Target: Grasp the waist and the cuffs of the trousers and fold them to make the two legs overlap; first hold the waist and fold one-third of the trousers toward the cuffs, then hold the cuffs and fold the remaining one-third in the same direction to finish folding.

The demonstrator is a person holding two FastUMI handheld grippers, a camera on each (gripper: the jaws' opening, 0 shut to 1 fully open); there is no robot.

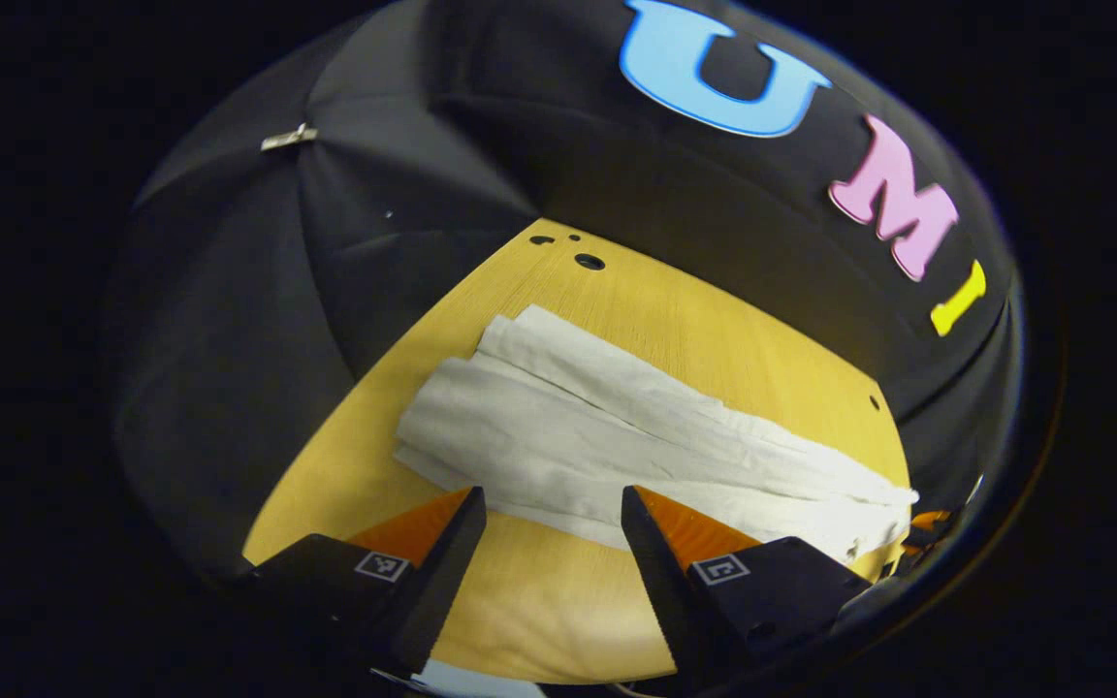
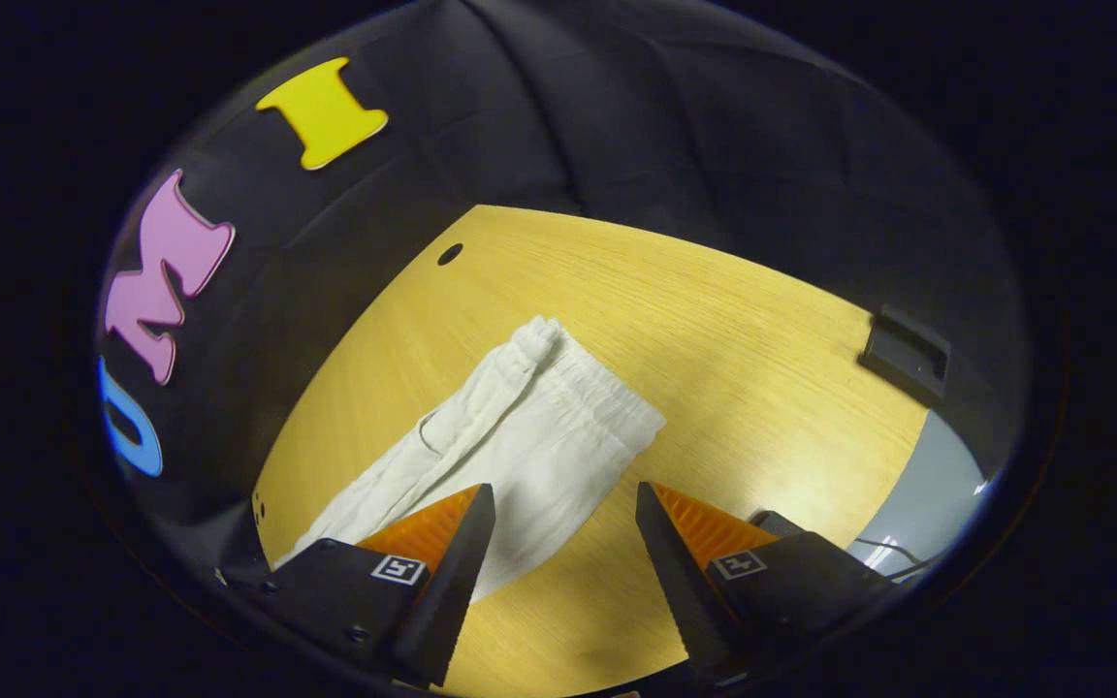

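Trousers [image 1: 607, 446] lie flat just ahead of both spread claws.

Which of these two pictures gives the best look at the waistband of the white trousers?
The right gripper view: the gathered waistband lies fully in sight, just beyond the open tool. The left gripper view shows mostly the legs and cuffs; the waist end sits squeezed at the picture's right edge.

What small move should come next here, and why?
Probably lower the right gripper onto the trousers' waist and the left gripper onto the cuff end: both are open above the table, holding nothing, and the trousers lie unfolded lengthwise.
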